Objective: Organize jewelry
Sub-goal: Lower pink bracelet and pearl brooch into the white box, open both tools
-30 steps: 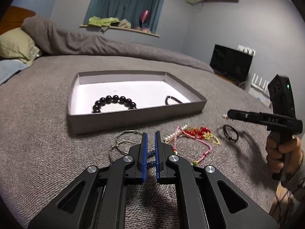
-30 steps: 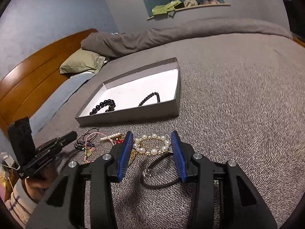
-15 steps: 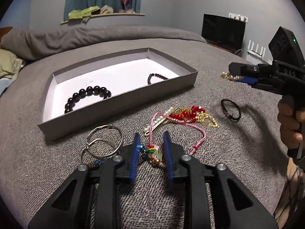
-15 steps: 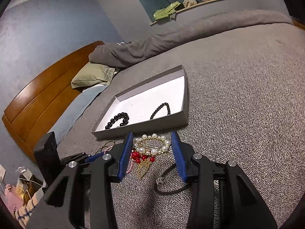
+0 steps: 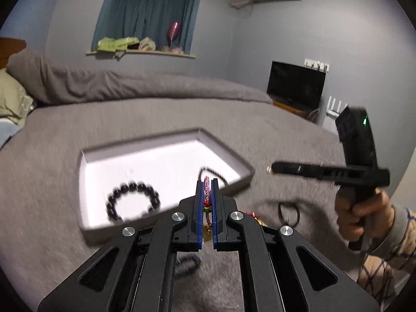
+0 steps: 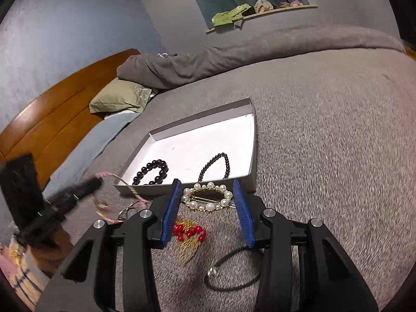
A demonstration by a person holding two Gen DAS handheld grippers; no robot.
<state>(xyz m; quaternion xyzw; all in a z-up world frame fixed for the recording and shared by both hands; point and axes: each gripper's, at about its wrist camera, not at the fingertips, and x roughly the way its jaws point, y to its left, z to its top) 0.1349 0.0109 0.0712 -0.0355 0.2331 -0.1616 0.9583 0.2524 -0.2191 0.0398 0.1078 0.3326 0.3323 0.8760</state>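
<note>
Left tongs (image 5: 207, 188) pinch pink cord bracelet (image 5: 207, 185) above tray (image 5: 166, 140).

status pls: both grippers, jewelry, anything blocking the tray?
Left gripper shut on pink cord bracelet, lifted near tray. Right gripper open, empty, over pearl clip. Two black bead bracelets in tray. Path clear.

Grey blanket-covered bed (image 6: 325, 130) with a tray (image 6: 253, 156) at 12, pearl clip (image 6: 206, 200) right below it, red beads (image 6: 188, 231) and black cord (image 6: 234, 273) toward 6.
</note>
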